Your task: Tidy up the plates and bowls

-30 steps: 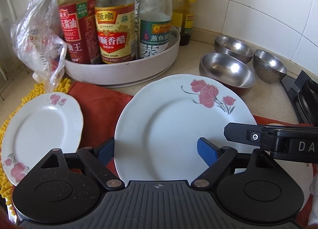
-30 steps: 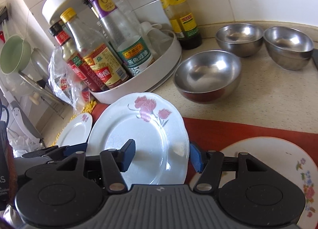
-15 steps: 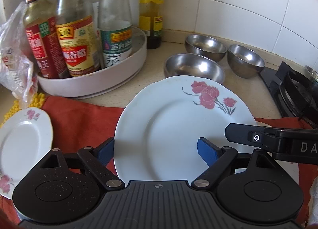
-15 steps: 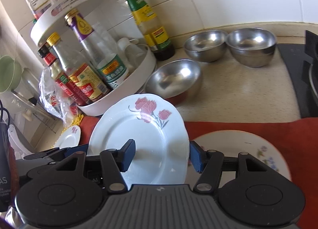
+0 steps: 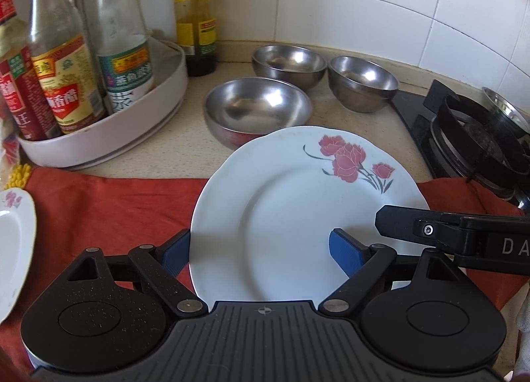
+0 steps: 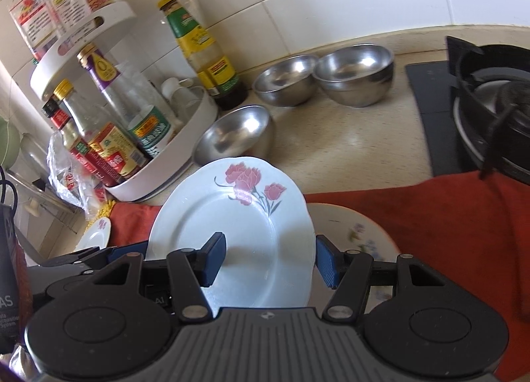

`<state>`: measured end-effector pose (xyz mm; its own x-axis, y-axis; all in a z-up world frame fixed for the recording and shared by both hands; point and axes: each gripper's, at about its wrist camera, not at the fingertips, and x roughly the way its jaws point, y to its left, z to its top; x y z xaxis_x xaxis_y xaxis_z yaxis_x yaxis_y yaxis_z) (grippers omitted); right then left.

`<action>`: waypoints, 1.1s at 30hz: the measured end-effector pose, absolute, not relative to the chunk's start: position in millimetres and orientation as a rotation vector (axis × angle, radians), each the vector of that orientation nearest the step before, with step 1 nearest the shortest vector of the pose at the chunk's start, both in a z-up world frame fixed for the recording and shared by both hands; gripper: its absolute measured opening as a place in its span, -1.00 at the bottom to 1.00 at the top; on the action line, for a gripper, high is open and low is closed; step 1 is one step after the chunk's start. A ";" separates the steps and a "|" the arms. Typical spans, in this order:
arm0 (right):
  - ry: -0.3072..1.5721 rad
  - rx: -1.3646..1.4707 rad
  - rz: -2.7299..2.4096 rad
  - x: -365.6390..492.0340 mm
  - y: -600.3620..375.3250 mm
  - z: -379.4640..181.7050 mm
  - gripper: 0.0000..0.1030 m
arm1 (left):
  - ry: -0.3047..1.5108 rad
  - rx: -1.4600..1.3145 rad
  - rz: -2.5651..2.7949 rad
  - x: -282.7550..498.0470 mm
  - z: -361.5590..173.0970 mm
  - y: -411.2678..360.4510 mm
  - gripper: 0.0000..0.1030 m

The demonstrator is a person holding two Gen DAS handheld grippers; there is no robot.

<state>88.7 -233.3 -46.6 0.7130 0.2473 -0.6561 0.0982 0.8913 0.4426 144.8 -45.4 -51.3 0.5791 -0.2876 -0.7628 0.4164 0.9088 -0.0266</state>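
A white plate with red flowers (image 5: 298, 216) hangs above the red cloth (image 5: 109, 203), carried by both grippers at once. My left gripper (image 5: 260, 254) is shut on the plate, one blue pad behind its left rim and the other on its face. My right gripper (image 6: 270, 261) grips the same plate (image 6: 238, 223), one pad on the face and one at the right rim. Three steel bowls (image 5: 258, 110) (image 5: 288, 64) (image 5: 362, 83) sit on the counter beyond. A small flowered plate (image 5: 13, 249) lies at the far left. A larger floral plate (image 6: 361, 236) lies on the cloth under the right rim.
A white turntable rack (image 5: 109, 143) full of sauce bottles stands at the back left, with a dark bottle (image 5: 197, 24) beside it against the tiled wall. A black gas stove (image 5: 480, 143) with a pan support fills the right side.
Both grippers have carried the flowered plate to the right along the counter. The small plate and the bottles have slid left in view, and the stove has come in at the right.
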 end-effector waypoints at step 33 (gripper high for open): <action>0.806 0.416 0.043 50.6 -280.5 -61.2 0.16 | 0.903 0.218 -0.468 110.7 -73.0 -104.1 0.78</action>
<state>50.6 -280.5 -61.2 0.6963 0.1939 -0.6911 0.1187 0.9185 0.3772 110.7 -104.1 -73.0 0.5278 -0.2980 -0.7954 0.4778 0.8784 -0.0120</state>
